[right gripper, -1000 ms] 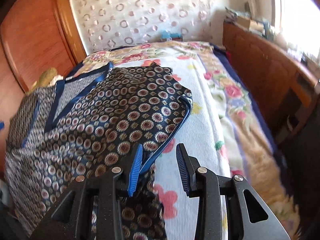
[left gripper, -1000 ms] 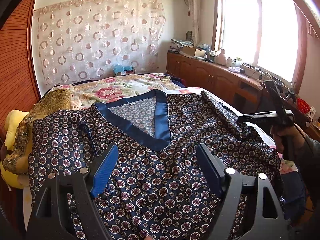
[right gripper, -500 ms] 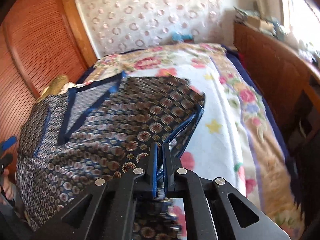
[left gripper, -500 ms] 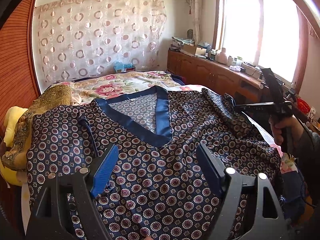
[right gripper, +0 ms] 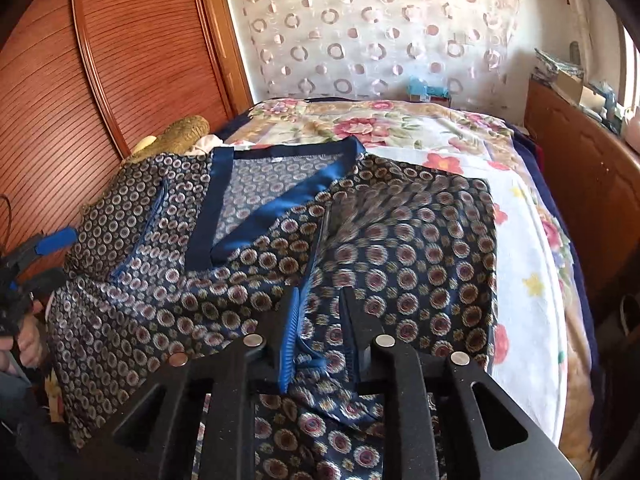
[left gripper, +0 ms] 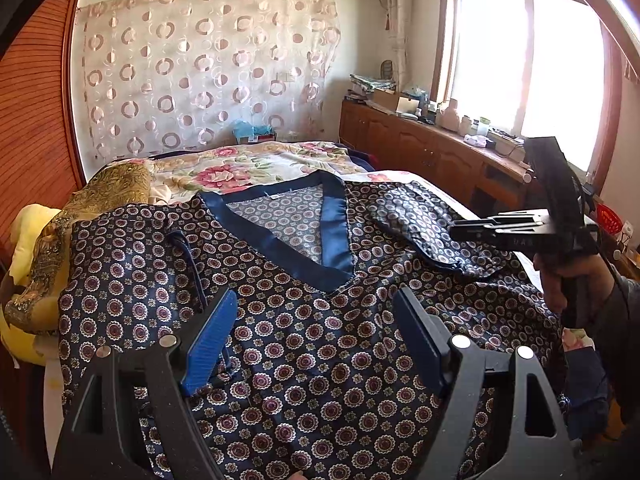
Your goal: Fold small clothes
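A dark blue patterned V-neck top (left gripper: 300, 320) with a blue satin collar lies face up on the bed. Its right sleeve (right gripper: 420, 232) is folded inward over the chest. In the right wrist view my right gripper (right gripper: 322, 296) sits low over that sleeve's blue-trimmed edge. Its jaws are opening; the trim lies in the gap and the pads are clear of it. A hand holds the same right gripper (left gripper: 472, 232) at the right of the left wrist view. My left gripper (left gripper: 316, 300) hovers open above the top's lower front, holding nothing.
A floral bedspread (right gripper: 520, 240) covers the bed. A gold cloth (left gripper: 80, 216) and a yellow pillow (left gripper: 28, 240) lie at the left edge by the wooden wardrobe (right gripper: 100, 80). A cluttered wooden cabinet (left gripper: 420, 152) runs under the window on the right.
My right gripper shut on the sleeve's trimmed edge, carried it left over the top's chest, and its jaws have now parted. The left gripper stayed where it was.
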